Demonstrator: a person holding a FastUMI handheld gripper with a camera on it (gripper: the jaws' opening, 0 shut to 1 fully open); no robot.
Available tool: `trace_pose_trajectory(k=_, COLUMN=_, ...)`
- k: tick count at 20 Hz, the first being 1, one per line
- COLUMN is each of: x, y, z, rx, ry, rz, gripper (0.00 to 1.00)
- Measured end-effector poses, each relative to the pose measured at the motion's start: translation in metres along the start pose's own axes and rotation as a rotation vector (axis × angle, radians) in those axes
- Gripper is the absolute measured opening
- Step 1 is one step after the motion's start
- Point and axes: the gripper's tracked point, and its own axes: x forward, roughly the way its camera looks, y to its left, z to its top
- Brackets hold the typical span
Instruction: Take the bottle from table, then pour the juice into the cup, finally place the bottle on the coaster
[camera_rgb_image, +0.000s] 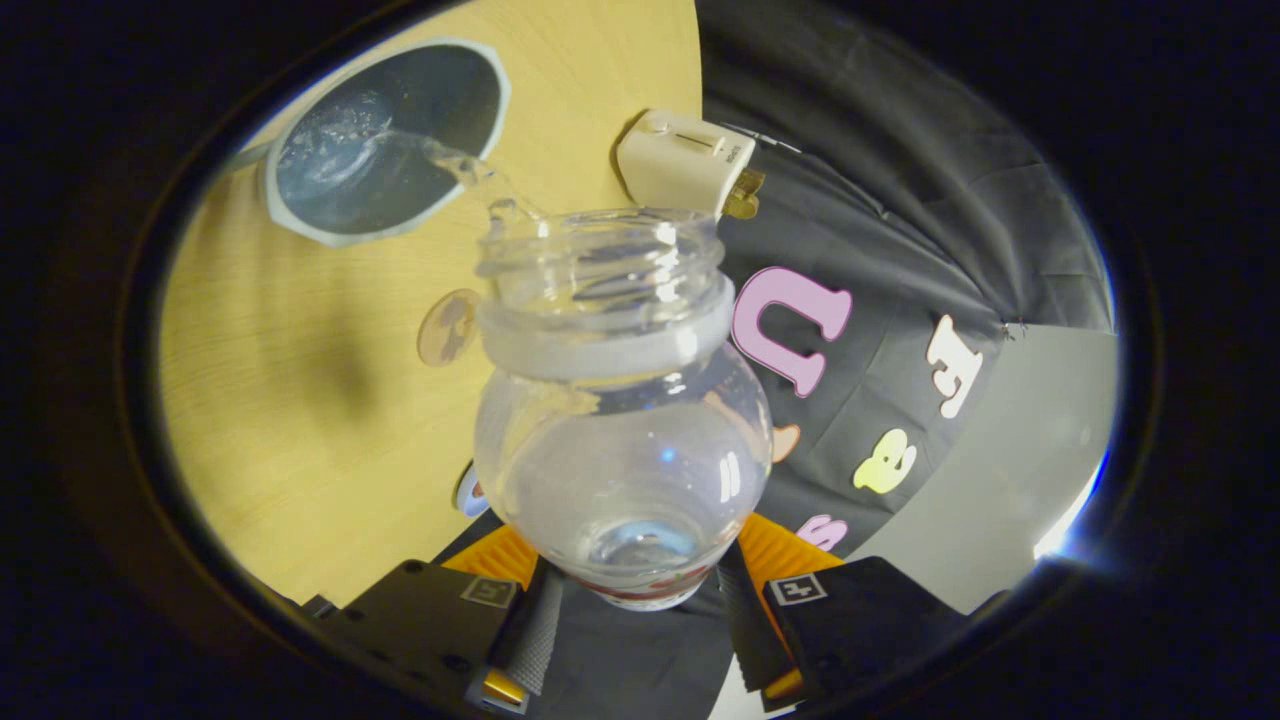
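Note:
My gripper (635, 592) is shut on a clear, open-mouthed bottle (620, 440), with both fingers pressing on its lower body. The bottle is tipped over toward the cup. A thin stream of clear liquid (470, 170) runs from its mouth into the cup (385, 140), which has a pale blue rim and a dark inside and stands on the wooden table (300, 420) beyond the fingers. Liquid splashes and bubbles inside the cup. A little liquid is still pooled in the bottle. A small round brown disc (447, 327) lies flat on the table between the bottle and the cup.
A white boxy plug-like object (680, 160) sits at the table's edge beyond the bottle mouth. Another small round piece (468, 495) peeks out from behind the bottle's body. The black cloth wall and a grey floor (1010, 480) lie past the table edge.

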Motion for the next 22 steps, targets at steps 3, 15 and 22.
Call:
trace_pose_trajectory(k=3, x=-0.001, y=-0.006, z=-0.002, rx=-0.021, ry=-0.001, rz=-0.013, gripper=0.76)
trace_pose_trajectory(k=15, x=-0.007, y=-0.020, z=0.002, rx=-0.070, ry=-0.008, rz=-0.034, gripper=0.76)
trace_pose_trajectory(k=22, x=-0.011, y=-0.018, z=0.009, rx=-0.094, ry=-0.027, rz=-0.037, gripper=0.76)
